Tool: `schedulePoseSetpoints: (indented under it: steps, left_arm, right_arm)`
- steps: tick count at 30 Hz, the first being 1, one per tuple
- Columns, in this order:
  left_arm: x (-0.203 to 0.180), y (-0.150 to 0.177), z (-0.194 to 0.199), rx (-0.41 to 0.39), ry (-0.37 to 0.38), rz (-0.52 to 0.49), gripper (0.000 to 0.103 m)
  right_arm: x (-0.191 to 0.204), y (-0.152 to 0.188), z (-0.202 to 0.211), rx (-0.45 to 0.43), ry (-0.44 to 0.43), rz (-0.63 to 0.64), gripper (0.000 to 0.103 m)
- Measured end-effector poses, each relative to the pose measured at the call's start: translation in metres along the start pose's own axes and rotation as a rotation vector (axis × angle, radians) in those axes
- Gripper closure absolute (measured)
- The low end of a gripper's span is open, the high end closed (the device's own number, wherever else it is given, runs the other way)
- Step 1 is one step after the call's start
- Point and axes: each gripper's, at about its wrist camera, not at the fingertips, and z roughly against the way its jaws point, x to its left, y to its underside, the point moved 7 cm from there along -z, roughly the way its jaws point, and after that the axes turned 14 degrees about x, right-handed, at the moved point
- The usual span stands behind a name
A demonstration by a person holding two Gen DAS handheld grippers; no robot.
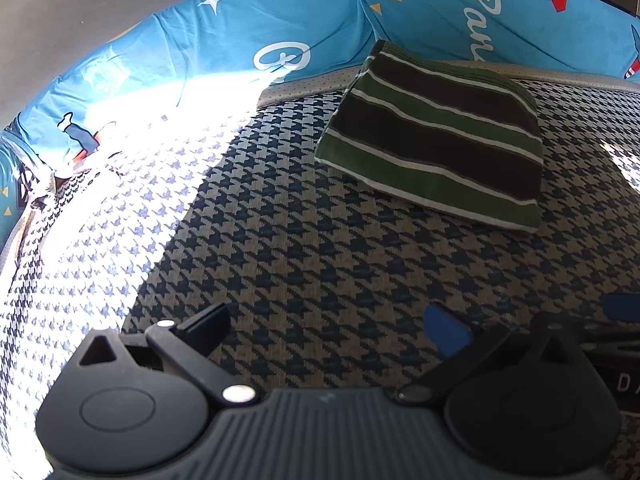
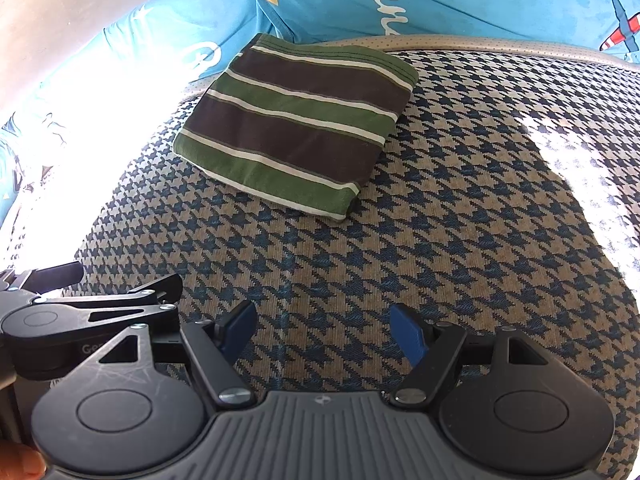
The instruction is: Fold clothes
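The striped garment [image 2: 294, 122] lies folded into a compact rectangle — green, brown and white bands, edges fairly square, several layers thick at the near corner. It sits at the far side of the houndstooth surface [image 2: 400, 248], its far edge close to the blue cushion [image 2: 332, 0] behind, possibly touching it.

Both tools are well apart from it, near the front edge. The right gripper [image 2: 322, 334] has its 2 blue-padded fingers spread wide with nothing between them; the left gripper [image 1: 328, 330] is likewise wide open and empty. In the right view the left gripper shows side-on just beside the right one.

Judging by this, the folding of this piece looks finished — no sleeve or hem trails out. No other clothes are in view, so whether more remain cannot be told.
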Motion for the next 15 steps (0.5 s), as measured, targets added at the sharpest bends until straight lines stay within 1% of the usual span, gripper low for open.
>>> schedulePoseSetpoints:
  steps: [15]
  left_arm:
    - [0.0021, 0.0011, -0.0011, -0.002, -0.01, -0.008, 0.0]
  right_arm:
    - [0.0027, -0.0001, 0.0001, 0.002, -0.002, 0.005, 0.03]
